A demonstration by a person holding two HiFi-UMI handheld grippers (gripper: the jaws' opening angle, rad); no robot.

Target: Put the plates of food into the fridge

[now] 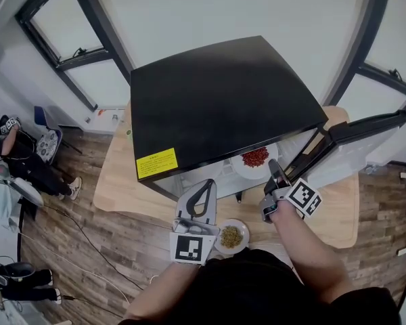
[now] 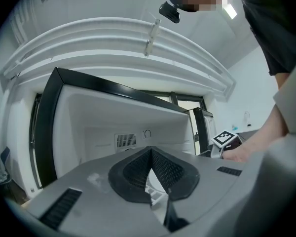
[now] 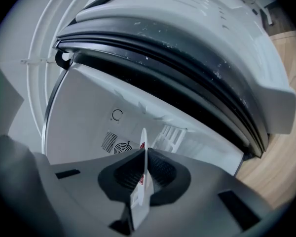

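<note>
1. At the fridge (image 1: 223, 93) mouth, the right tool (image 1: 275, 173) is clenched on the rim of the red-food plate (image 1: 256, 158).
2. Left tool (image 1: 208, 183) clenched, tips touching; green-food plate (image 1: 231, 236) sits by the counter's (image 1: 115, 181) front edge.

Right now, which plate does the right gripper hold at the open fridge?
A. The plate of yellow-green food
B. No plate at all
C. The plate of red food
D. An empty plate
C: in the head view the right gripper reaches the plate of red food at the mouth of the fridge, and the right gripper view shows its jaws shut on that white rim.
</note>
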